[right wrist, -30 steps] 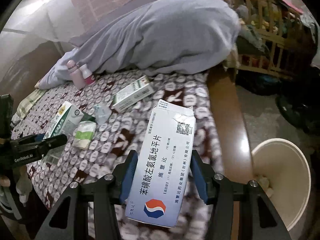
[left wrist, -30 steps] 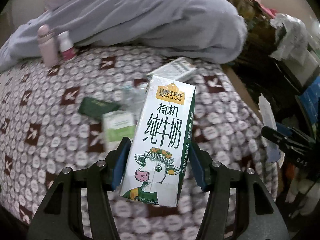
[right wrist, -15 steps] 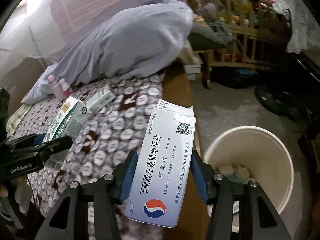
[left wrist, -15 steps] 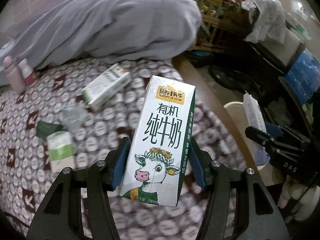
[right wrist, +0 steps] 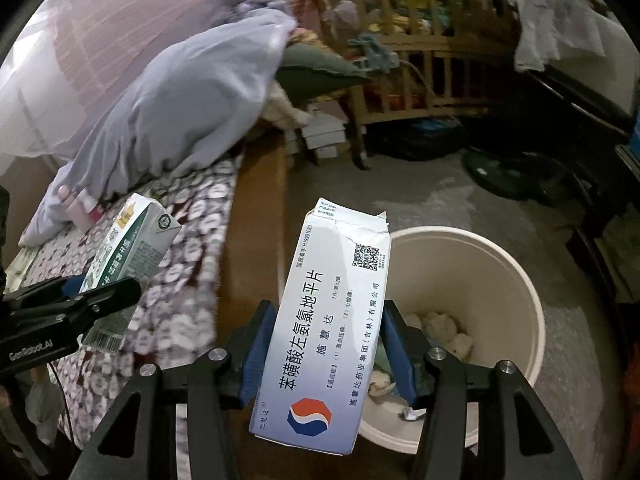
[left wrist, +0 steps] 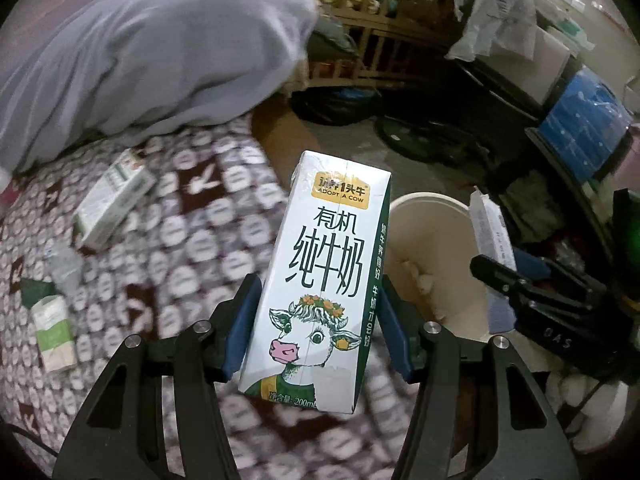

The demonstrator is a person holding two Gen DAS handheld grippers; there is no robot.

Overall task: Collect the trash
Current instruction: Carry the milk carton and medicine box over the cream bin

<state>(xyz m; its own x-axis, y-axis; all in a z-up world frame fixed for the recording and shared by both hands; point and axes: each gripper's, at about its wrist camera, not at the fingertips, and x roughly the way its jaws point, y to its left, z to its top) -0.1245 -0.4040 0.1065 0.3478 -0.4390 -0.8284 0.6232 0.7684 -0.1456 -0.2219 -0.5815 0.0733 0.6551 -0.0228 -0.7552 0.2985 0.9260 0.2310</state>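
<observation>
Left gripper: your blue pads are clamped on both sides of the milk carton; it stands upright between them, cow print facing the camera.
Right gripper: your pads are pressed on the white medicine box, torn flap uppermost; it tilts slightly toward 1 o'clock.
Waste bin: a cream round bucket on the floor beside the bed; in the right wrist view it sits at 3 to 4 o'clock of the medicine box, partly behind it; in the left wrist view its rim shows at 3 o'clock of the milk carton.
Already binned: crumpled white paper lies at the bottom; so you have some trash in.
In hand: two pieces are lifted but neither is released; the medicine box looks near the rim, while the carton seems short of it, still over the bedspread edge.
Left on the bed: a green-and-white box at 10 o'clock of the carton; a small green-striped box at 9 o'clock; a clear plastic scrap between them.
Progress: I judge you roughly midway; two drops are pending, and at least three pickups remain.
</observation>
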